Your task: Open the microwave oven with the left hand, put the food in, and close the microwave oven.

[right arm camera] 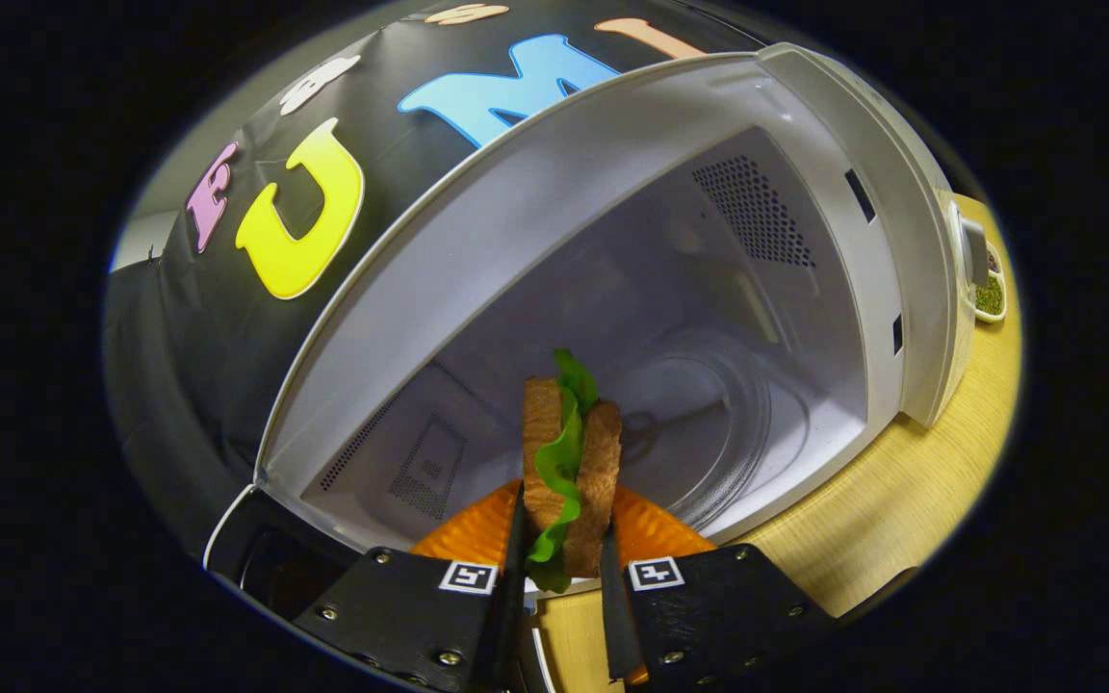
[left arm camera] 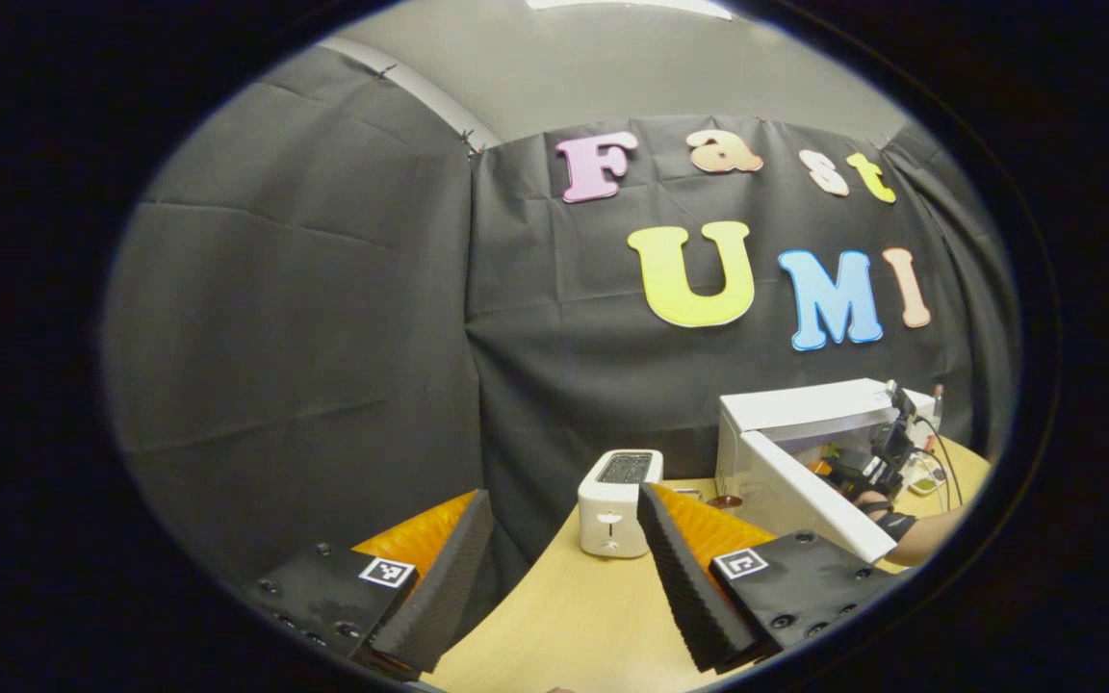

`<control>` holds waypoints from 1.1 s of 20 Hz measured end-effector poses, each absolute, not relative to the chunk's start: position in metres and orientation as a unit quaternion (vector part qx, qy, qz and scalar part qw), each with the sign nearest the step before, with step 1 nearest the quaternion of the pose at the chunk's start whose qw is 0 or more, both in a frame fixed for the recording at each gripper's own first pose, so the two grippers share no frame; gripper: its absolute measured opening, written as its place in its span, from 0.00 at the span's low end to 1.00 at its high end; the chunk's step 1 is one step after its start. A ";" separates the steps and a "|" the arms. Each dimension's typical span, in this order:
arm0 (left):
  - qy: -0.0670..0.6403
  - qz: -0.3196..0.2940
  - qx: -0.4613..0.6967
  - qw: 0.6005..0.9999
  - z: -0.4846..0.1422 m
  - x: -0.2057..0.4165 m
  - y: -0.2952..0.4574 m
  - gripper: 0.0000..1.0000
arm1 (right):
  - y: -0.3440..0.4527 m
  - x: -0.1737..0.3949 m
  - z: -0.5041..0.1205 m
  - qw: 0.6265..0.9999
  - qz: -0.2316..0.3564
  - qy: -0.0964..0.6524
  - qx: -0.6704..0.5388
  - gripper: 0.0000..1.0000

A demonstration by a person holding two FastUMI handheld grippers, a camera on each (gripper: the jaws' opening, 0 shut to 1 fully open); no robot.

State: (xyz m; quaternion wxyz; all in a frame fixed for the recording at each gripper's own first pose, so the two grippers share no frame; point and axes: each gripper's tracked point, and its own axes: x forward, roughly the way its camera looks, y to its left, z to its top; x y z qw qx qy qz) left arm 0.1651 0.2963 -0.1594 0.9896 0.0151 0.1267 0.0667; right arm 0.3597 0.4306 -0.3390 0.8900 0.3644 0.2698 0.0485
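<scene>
In the right gripper view my right gripper (right arm camera: 562, 520) is shut on a sandwich (right arm camera: 569, 462) of two brown slices with green lettuce, held on edge at the mouth of the open white microwave (right arm camera: 670, 192). The glass turntable (right arm camera: 709, 423) lies just beyond it inside. In the left gripper view my left gripper (left arm camera: 564, 549) stands open and bare above the table's left end, well away from the microwave (left arm camera: 805, 409), whose door (left arm camera: 810, 496) swings out toward me. The other gripper (left arm camera: 877, 457) and a hand (left arm camera: 891, 525) reach into the cavity there.
A white toaster (left arm camera: 617, 502) stands on the wooden table (left arm camera: 564, 616) left of the microwave. A small dish of green stuff (right arm camera: 988, 294) sits to the right of the microwave. Cables (left arm camera: 944, 462) trail by the oven's right side. The black cloth wall closes in behind.
</scene>
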 end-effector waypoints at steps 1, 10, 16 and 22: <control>0.128 0.067 0.016 0.989 -0.159 0.165 0.298 0.97 | 0.427 0.360 -0.343 0.893 0.040 0.271 0.356 0.36; 0.123 0.071 0.020 0.990 -0.155 0.160 0.296 0.97 | 0.392 0.355 -0.365 0.914 -0.022 0.297 0.277 0.75; 0.113 0.064 0.023 0.991 -0.148 0.153 0.287 0.97 | 0.372 0.350 -0.350 0.937 -0.023 0.279 0.209 0.98; 0.096 0.055 0.014 0.994 -0.148 0.153 0.274 0.90 | 0.351 0.324 -0.279 0.960 0.024 0.227 0.160 0.98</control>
